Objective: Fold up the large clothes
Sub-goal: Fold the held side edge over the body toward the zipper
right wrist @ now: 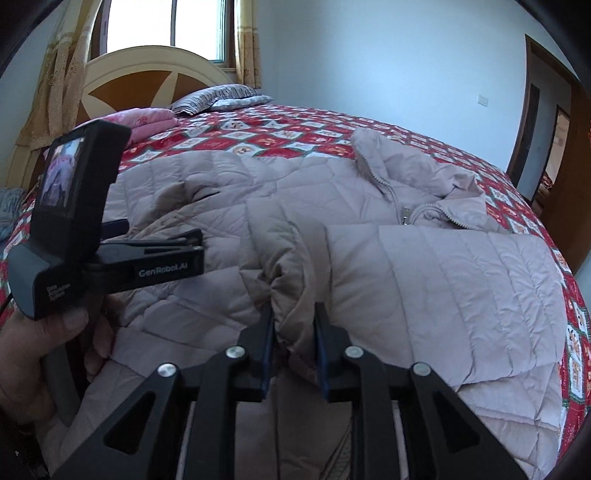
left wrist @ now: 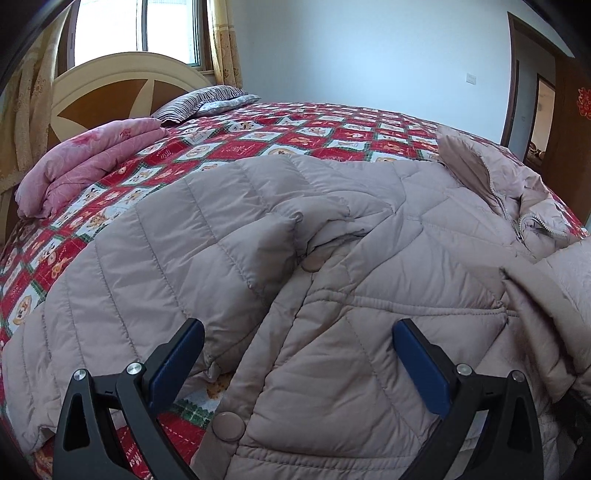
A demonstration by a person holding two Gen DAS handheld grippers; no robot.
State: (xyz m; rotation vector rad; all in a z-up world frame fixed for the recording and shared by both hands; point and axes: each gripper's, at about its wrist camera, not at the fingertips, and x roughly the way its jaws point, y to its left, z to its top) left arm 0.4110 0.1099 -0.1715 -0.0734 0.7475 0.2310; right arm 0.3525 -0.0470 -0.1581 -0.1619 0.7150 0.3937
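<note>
A bed covered by a red patchwork bedspread fills the room ahead. At its far left stands a cream and brown arched headboard, with a window and yellowish curtains behind it. Pale bluish walls run rightward to a brown-framed doorway. A striped pillow and folded pink quilt lie near the headboard.

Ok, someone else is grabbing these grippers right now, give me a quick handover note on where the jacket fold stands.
Right gripper: shut on a bunched sleeve cuff of the puffer jacket, with the sleeve laid across the jacket's front.
Left gripper: open, holding nothing, hovering above the jacket's lower front near a snap button.
The jacket lies spread on the red patterned bedspread, collar toward the far side, zipper partly open.
Done: one sleeve is drawn over the body.
Left: release that sleeve, bring in the other side, then fold the body. A folded pink quilt sits by the headboard, apart.
</note>
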